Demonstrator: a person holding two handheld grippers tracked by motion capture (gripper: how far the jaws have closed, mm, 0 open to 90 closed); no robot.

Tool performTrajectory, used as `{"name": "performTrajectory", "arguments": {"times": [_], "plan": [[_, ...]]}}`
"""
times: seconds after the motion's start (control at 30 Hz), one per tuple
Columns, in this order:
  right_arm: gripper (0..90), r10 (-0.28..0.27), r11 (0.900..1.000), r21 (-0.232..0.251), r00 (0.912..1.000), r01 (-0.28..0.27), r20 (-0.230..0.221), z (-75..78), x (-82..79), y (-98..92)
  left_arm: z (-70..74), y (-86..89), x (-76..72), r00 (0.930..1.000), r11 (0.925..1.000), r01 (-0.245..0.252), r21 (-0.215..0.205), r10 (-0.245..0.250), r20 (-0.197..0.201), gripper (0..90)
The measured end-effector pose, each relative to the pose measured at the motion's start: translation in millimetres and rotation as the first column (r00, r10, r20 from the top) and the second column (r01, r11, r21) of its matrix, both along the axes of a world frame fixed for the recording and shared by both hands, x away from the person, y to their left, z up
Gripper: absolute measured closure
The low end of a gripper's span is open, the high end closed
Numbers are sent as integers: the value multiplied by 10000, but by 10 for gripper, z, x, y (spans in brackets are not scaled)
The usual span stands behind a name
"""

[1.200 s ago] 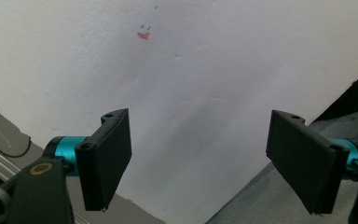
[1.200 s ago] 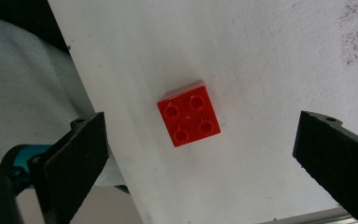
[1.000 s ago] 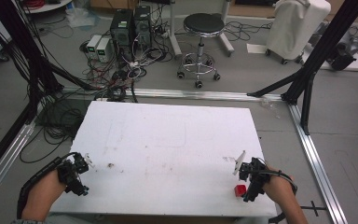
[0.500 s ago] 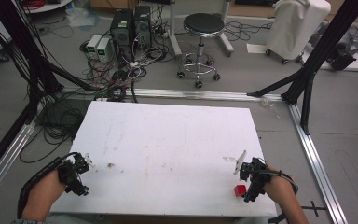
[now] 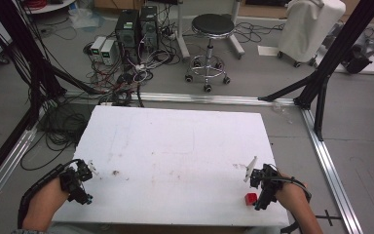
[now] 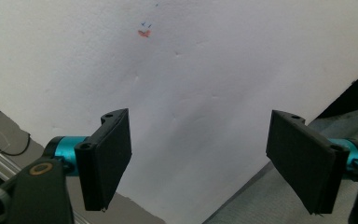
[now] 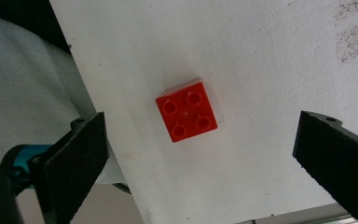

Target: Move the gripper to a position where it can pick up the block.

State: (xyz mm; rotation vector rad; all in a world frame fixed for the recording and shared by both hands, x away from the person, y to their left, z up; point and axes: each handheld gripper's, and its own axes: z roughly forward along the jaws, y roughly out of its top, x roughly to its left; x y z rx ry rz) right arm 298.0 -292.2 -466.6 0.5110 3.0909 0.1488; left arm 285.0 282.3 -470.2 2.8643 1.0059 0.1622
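Overall change: almost none between the earlier high views and now; both hands and the brick sit where they were, so whatever the job is, it has not started moving.
Tabletop: white rectangular tabletop (image 5: pixel 175 156), scuffed, with faint brownish smudges near its left front and a small red-and-blue pen mark seen in the left gripper view.
Surroundings: grey floor beyond the tabletop with a black round stool (image 5: pixel 212 24), two dark computer towers (image 5: pixel 136 27) in a tangle of cables, and a white covered unit on castors (image 5: pixel 309 29); all well apart from the work.
Left gripper: left black two-finger gripper (image 5: pixel 80 181) held at the tabletop's left front edge, fingers (image 6: pixel 105 163) spread wide over bare surface, holding nothing.
Right gripper: right black two-finger gripper (image 5: pixel 263 187) near the right front corner, fingers (image 7: pixel 72 161) spread wide, empty; a white strip stands up from it.
Brick: small red four-stud plastic brick (image 7: pixel 186 115) lies studs up on the tabletop near the front edge, just beside the right gripper and between its fingers' line of sight, touched by neither.
Obstruction: nothing lies around the brick; my guess is the nearby edge is the only risk if it gets nudged.
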Motion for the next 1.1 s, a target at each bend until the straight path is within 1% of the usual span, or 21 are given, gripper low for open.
{"name": "performTrajectory", "arguments": {"times": [0.13,0.33,0.37,0.4,0.5,0.6,0.63,0.7,0.73,0.77,0.8,0.87,0.93,1.03,1.1], "plan": [[27,34,10000,-60,10000,-34,9,13,9,-3,5,3,1,10000,10000,47,-6,-47,16,224],[27,238,9996,-141,9995,-235,202,33,31,-30,3,5,-2,10000,10000,-8,-58,9,17,224],[27,431,9990,-119,9989,-429,181,38,42,-39,1,5,-2,10000,10000,-36,-65,36,37,224],[27,431,9990,-119,9989,-429,181,38,42,-39,1,8,1,10000,10000,1,-25,-1,22,224],[26,1040,9941,-327,9945,-1037,85,39,40,-47,-1,10,1,10000,10000,10,-34,-10,74,224],[27,1202,9917,-470,9927,-1195,115,39,36,-47,0,11,3,10000,10000,17,-7,-17,83,224],[27,1390,9891,-525,9900,-1376,233,34,34,-43,1,13,4,10000,10000,39,19,-39,48,224],[27,1587,9853,-681,9870,-1567,248,34,28,-35,0,13,3,10000,10000,48,17,-48,62,224],[27,1587,9853,-681,9870,-1567,248,34,28,-35,1,14,3,10000,10000,45,19,-45,66,224],[27,1928,9784,-813,9808,-1898,298,25,28,-22,0,13,2,9999,10000,22,0,-22,112,224],[27,1992,9766,-886,9796,-1960,283,21,23,-16,0,13,0,9999,10000,-4,-14,4,113,224],[27,2355,9669,-1056,9717,-2323,187,-3,25,-1,6,17,3,10000,10000,41,5,-41,81,224],[27,2572,9604,-1159,9662,-2534,190,-26,25,15,1,16,-1,9999,9999,-59,-82,59,82,224],[27,2651,9581,-1172,9641,-2614,175,-64,27,34,4,19,4,10000,10000,22,17,-23,53,224],[27,2641,9577,-1225,9644,-2604,148,-90,22,45,1,19,3,10000,10000,-1,-25,2,60,224]]}}
